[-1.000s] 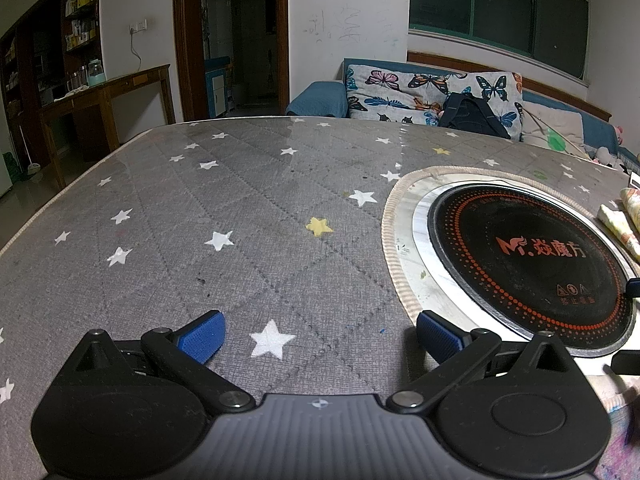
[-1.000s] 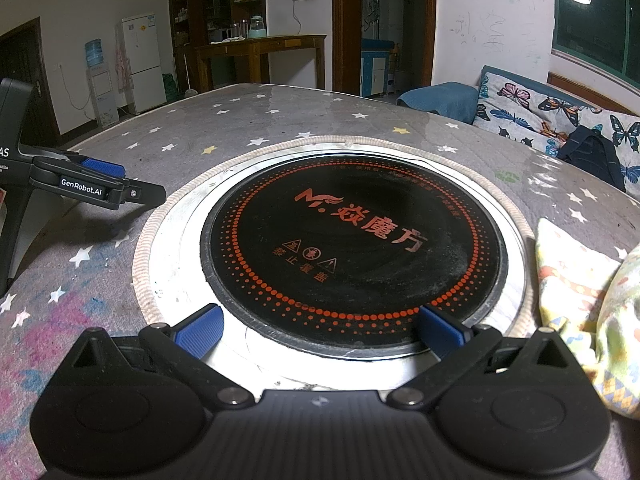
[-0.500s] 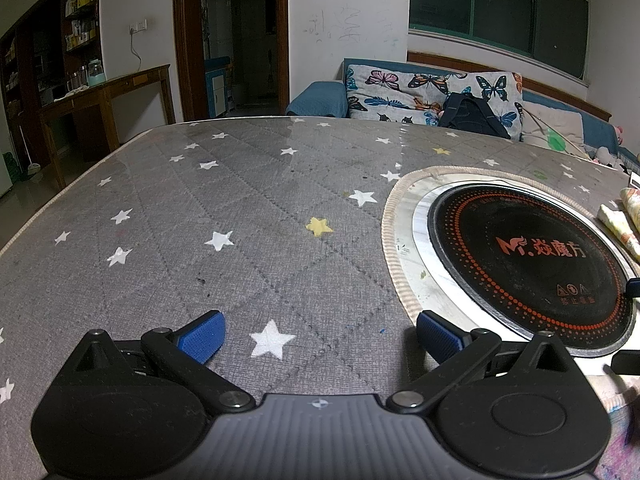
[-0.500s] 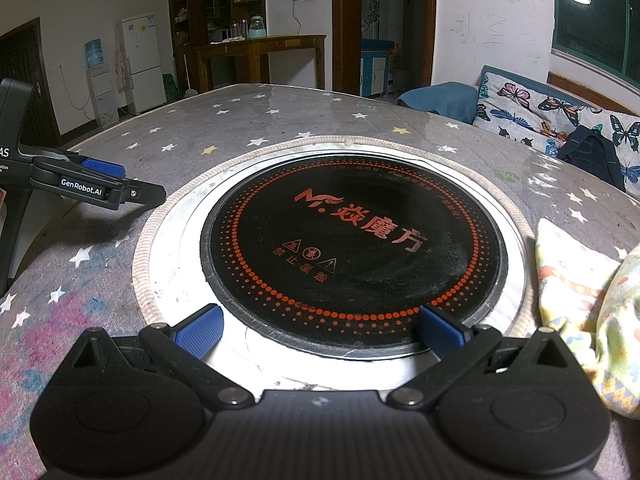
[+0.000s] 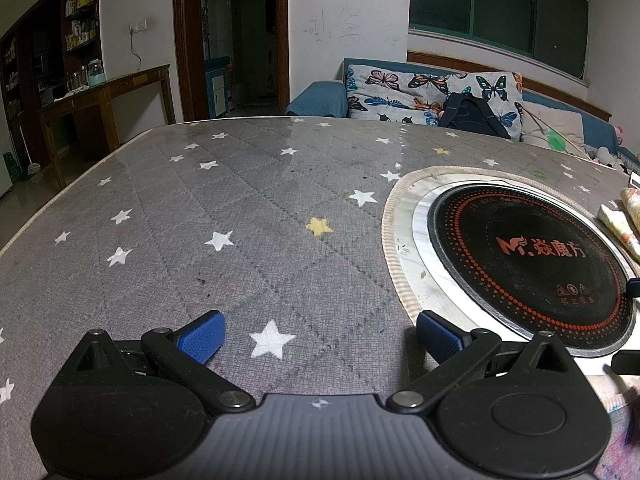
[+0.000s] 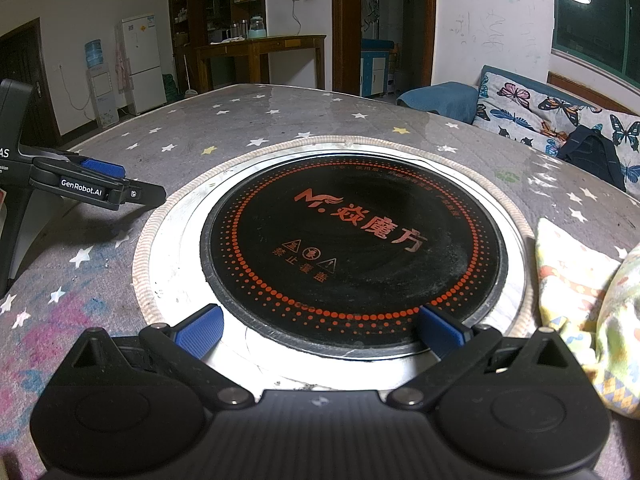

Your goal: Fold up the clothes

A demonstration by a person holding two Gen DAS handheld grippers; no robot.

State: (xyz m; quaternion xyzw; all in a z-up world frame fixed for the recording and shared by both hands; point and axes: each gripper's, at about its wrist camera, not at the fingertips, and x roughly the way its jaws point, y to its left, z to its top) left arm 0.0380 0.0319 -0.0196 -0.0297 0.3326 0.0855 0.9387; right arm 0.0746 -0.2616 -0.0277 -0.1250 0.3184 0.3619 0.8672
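Grey quilted cloth printed with white and yellow stars covers the round worktop (image 5: 240,216), and a black glass cooker plate (image 6: 352,248) with orange dots and lettering sits sunk in its middle inside a metal ring and a braided rim. The pale yellow patterned clothes (image 6: 588,300) lie bunched on the worktop just right of that ring, touching neither tool. The left gripper (image 5: 318,338) hovers low over bare star cloth with its jaws spread wide and empty; the right gripper (image 6: 320,330) hangs over the near edge of the cooker plate, jaws likewise released and holding nothing. Behind the worktop stand a blue sofa (image 5: 320,98) with butterfly cushions and a dark bag (image 5: 472,116), a wooden side table (image 6: 260,46), a white fridge (image 6: 142,64), a water dispenser and a dark window.
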